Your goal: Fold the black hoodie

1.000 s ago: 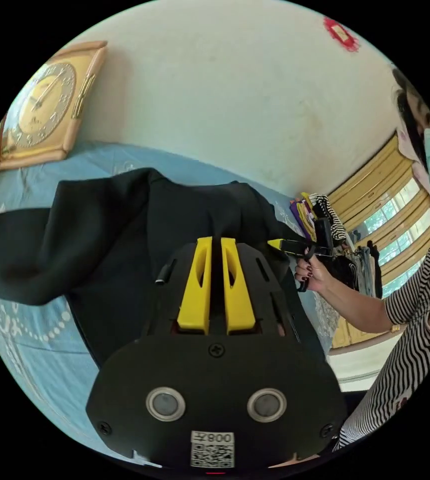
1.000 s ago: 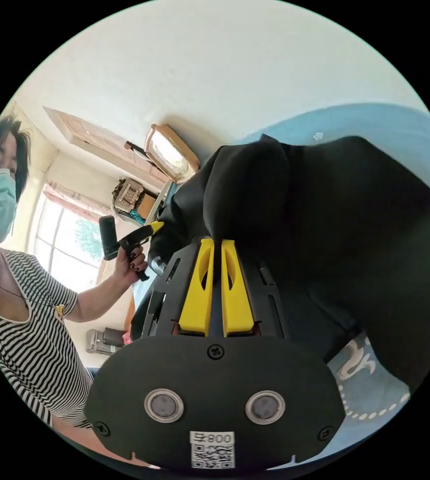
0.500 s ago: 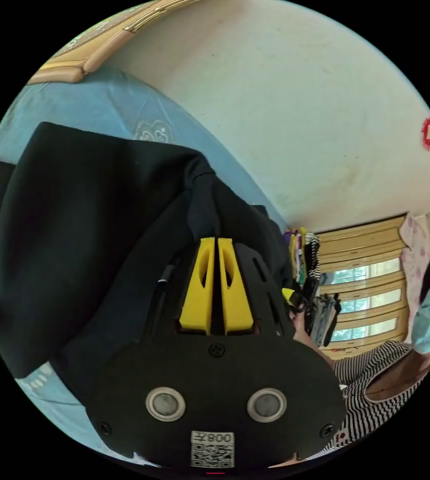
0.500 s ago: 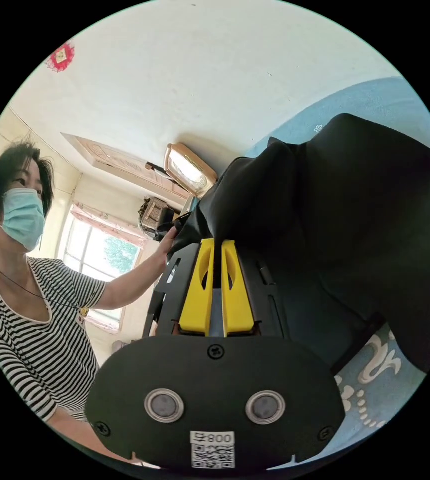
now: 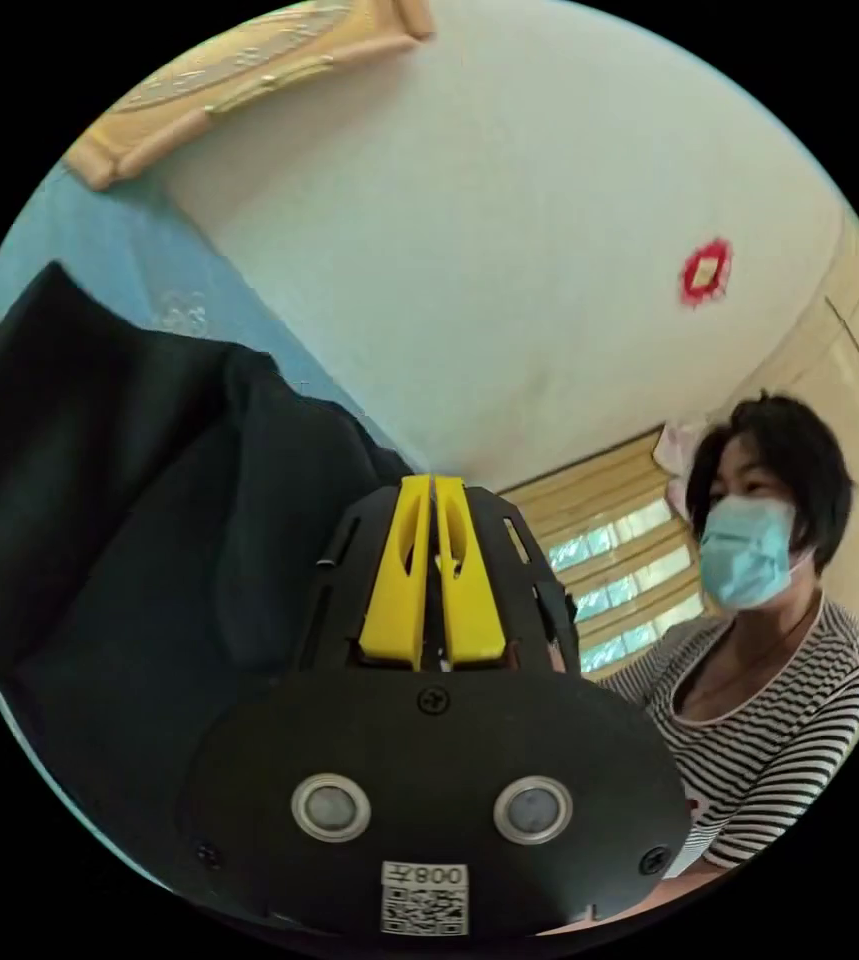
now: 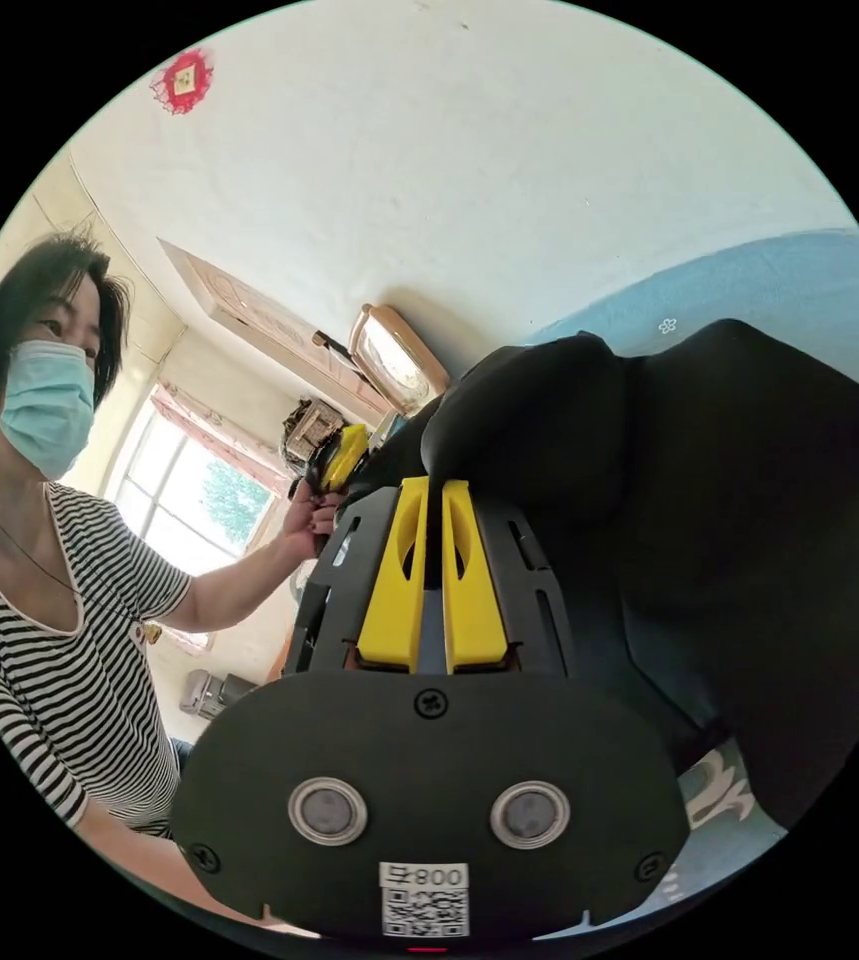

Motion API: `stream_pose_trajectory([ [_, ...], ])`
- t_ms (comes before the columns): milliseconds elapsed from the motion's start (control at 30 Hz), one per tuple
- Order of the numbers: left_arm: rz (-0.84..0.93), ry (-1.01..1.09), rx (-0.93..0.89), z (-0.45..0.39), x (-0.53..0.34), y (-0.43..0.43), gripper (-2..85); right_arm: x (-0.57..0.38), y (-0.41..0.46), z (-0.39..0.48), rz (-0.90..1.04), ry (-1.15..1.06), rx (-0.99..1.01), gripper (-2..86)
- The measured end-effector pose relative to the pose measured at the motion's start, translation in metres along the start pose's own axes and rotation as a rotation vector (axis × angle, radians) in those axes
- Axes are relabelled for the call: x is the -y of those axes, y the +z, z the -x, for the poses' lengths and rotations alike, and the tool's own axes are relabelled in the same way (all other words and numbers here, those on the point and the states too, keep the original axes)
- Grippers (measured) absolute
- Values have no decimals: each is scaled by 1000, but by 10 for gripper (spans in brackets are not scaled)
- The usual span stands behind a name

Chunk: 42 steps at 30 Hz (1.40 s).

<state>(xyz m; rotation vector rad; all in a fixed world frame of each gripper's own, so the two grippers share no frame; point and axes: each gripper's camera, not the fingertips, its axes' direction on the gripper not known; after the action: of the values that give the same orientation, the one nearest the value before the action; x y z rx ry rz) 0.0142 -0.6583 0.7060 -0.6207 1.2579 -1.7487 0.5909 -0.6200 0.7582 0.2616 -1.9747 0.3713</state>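
**Hoodie lifted by two corners, mid-fold**

Step in hand, judged from the hold: a carry-over fold. Both grippers have an edge of the black hoodie (image 6: 709, 480) raised off the blue bedspread (image 6: 769, 290), and the rest of the cloth hangs down toward the bed.

Right gripper (image 6: 429, 495): yellow jaws pressed nearly together, a bunched edge of the hoodie pinched at their tips. Cloth drapes away to the right of that view.

Left gripper (image 5: 431, 490): jaws drawn close, only a thin slit between them. The hoodie (image 5: 119, 480) lies against the gripper's left side; whether cloth sits between the tips cannot be told in the left gripper view. In the right gripper view the left gripper (image 6: 341, 455) sits in the person's hand (image 6: 301, 520) right at the hoodie's edge, arm stretched out from a striped sleeve.

Both cameras tilt upward, taking in wall and ceiling.

Next move likely calls for both hands travelling together, keeping the edge taut, then lowering it onto the lower half before letting go.
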Motion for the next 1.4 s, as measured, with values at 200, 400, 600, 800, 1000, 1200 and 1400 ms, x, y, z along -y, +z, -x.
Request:
stream_pose_trajectory([
  [200,407,130,468,-10,-41,58,2,-11,15,-10,158,33,-67,22],
  [400,422,55,510,16,-66,60,1,-19,8,-20,180,196,-68,25],
  [600,374,137,525,-9,-60,63,1,6,-9,8,106,189,-112,24],
  [800,314,235,573,-18,-38,74,1,44,0,31,222,83,-195,25],
  [1000,459,225,761,22,-47,94,1,19,7,1,275,215,-252,29],
  [1200,353,218,709,20,-36,75,1,21,-27,10,36,179,-171,9],
  [1400,288,247,709,34,-2,86,1,76,57,-5,266,77,-250,1],
])
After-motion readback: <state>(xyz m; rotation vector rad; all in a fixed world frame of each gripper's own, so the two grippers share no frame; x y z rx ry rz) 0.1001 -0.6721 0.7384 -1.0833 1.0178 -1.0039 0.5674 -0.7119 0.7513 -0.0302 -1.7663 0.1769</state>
